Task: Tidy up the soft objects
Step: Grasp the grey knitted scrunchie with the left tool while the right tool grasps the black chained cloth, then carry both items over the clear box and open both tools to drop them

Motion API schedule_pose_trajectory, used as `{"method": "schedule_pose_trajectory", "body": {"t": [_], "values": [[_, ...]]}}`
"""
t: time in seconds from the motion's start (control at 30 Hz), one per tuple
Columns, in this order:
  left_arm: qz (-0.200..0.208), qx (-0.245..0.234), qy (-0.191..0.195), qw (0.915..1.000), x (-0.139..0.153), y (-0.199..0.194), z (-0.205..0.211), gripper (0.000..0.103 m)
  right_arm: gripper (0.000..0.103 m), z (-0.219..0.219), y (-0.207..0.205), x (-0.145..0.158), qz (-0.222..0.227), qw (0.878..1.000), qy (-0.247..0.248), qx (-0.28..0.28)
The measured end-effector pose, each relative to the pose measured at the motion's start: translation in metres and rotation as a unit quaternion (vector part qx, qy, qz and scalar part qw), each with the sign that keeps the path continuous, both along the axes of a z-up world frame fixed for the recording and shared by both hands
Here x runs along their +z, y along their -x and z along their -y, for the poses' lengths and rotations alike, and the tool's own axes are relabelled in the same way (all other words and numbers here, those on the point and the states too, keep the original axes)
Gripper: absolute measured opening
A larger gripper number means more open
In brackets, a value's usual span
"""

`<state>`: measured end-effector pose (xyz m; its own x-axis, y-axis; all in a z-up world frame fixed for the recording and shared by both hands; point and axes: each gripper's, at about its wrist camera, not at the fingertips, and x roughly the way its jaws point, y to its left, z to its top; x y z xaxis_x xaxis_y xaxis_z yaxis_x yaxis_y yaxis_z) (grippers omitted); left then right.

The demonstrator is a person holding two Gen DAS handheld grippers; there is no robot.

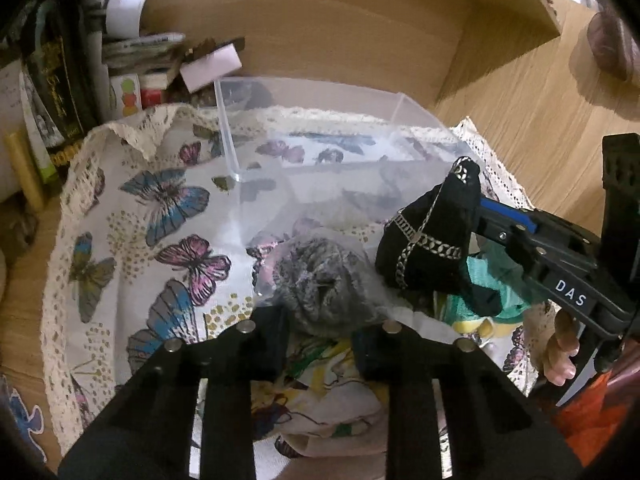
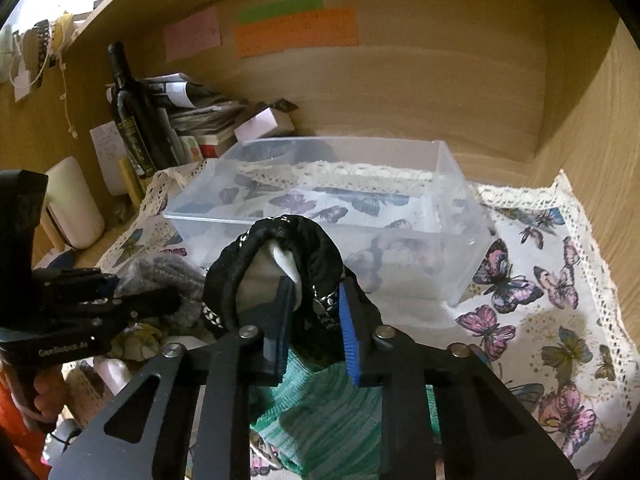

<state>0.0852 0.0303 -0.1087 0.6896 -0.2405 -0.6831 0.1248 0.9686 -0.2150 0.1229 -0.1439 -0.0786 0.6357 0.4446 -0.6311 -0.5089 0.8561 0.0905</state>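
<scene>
Socks step: we've got the right gripper (image 2: 316, 316) clamped on the black sock (image 2: 280, 240), left gripper (image 1: 320, 332) pinching the grey bundle (image 1: 316, 280), next both probably go into the box (image 2: 456, 184).

left claw (image 1: 320, 344): black frame, silver screws, "GenRobot.AI" lettering | right claw (image 2: 314, 320): black, blue pads, "DAS" lettering | sleeve (image 1: 588, 412): orange-red

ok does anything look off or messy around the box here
Mostly the butterfly tablecloth: its lace edge is rumpled and bunched up near the clear plastic box rather than lying flat. Behind it, papers and a small white box sit in a tilted heap beside the dark bottle. Nothing looks spilled or damaged.
</scene>
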Motion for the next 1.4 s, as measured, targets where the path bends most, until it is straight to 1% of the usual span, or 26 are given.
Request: {"method": "schedule_pose_trajectory", "body": {"t": [0.17, 0.47, 0.63, 0.87, 1.03, 1.1, 1.2, 1.3, 1.4], "values": [[0.034, 0.007, -0.004, 0.9994, 0.019, 0.012, -0.002, 0.023, 0.018, 0.003, 0.008, 0.012, 0.025, 1.0, 0.006, -0.008], [0.097, 0.024, 0.003, 0.995, 0.063, 0.019, -0.013, 0.023, 0.018, 0.017, 0.014, 0.049, 0.073, 0.997, -0.017, -0.022], [0.127, 0.034, -0.004, 0.9913, 0.087, 0.01, -0.016, 0.023, 0.018, 0.021, 0.009, 0.071, 0.107, 0.994, -0.023, -0.029], [0.15, 0.043, -0.023, 0.9875, 0.108, -0.013, -0.017, 0.023, 0.018, 0.021, -0.006, 0.097, 0.157, 0.987, -0.022, -0.042], [0.14, 0.045, -0.036, 0.9885, 0.108, -0.039, -0.013, 0.023, 0.018, 0.014, -0.026, 0.104, 0.169, 0.984, -0.008, -0.049], [0.129, 0.047, -0.044, 0.9895, 0.104, -0.053, -0.013, 0.023, 0.018, 0.01, -0.037, 0.103, 0.162, 0.986, -0.005, -0.043], [0.108, 0.049, -0.051, 0.9917, 0.094, -0.073, -0.014, 0.023, 0.018, 0.003, -0.056, 0.096, 0.152, 0.987, 0.015, -0.042], [0.08, 0.046, -0.046, 0.9947, 0.082, -0.092, -0.017, 0.023, 0.018, -0.005, -0.075, 0.084, 0.13, 0.99, 0.032, -0.034], [0.056, 0.041, -0.052, 0.9962, 0.069, -0.109, -0.017, 0.023, 0.018, -0.009, -0.091, 0.069, 0.108, 0.992, 0.056, -0.03]]}}
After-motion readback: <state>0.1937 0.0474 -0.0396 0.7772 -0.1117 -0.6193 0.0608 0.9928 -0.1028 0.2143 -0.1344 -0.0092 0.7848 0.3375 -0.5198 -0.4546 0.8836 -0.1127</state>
